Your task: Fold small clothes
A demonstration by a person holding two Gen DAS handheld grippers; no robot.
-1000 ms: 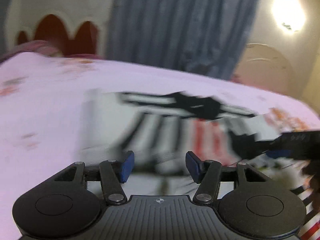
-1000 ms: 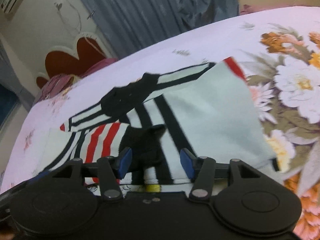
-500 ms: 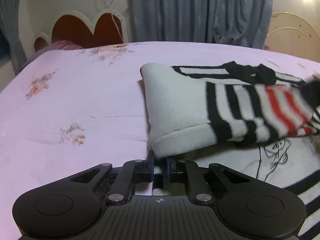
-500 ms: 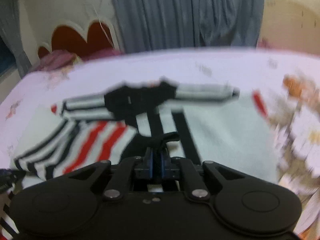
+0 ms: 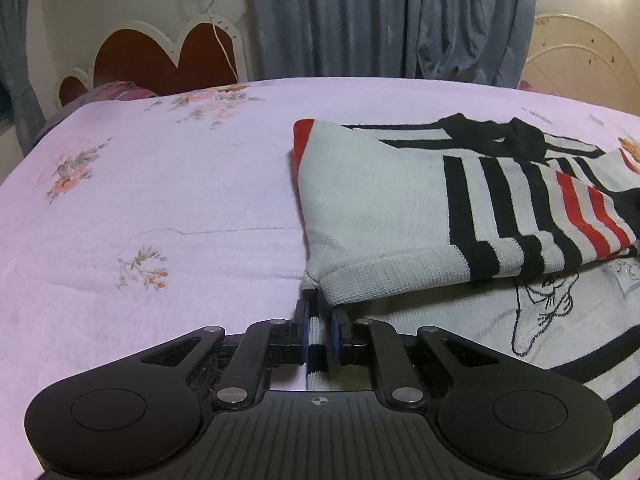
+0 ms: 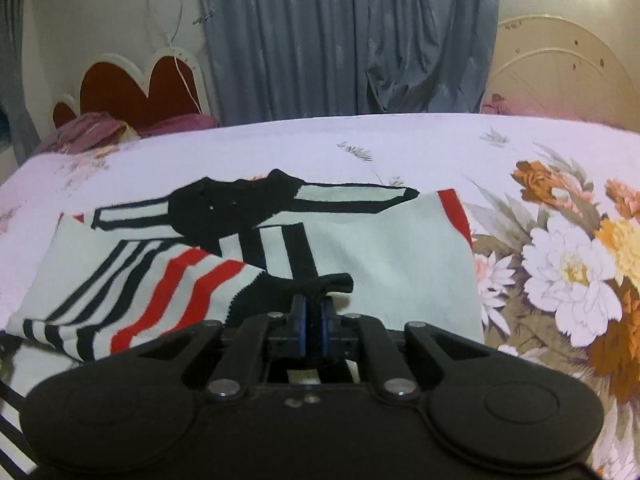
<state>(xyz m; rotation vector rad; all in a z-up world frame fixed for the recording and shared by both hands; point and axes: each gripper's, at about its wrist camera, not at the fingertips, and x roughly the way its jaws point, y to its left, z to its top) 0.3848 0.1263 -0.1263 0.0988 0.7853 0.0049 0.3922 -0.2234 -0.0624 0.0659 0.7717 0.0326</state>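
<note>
A bed fills the room in front of me, spread with a pale lilac sheet printed with flowers (image 5: 168, 184), and behind it hang grey-blue curtains (image 5: 384, 20) beside a red scalloped headboard with a white rim (image 5: 160, 56). The small knitted sweater, white with black and red stripes (image 5: 384, 208), lies on the sheet toward my right in the left view and near the middle in the right view, its sleeves already turned in over the body. My left gripper (image 5: 320, 334) has its blue pads pinched together on the ribbed white hem at the near left corner of the sweater. My right gripper (image 6: 313, 326) is likewise clamped, on a black part of the knit at the near edge; exactly which part of the garment that is, I cannot tell. I judge the knit to be light, soft and a little stretchy, with no stiffness to hold a crease, so it will sag between my two grips and may drag on the sheet. The doubled hem is the firmest place to hold, and I think both corners should travel together, kept taut, to lay the near edge over toward the collar. Beneath the sweater lies another white garment with a black line drawing (image 5: 544, 308), which could come up with it.
</note>
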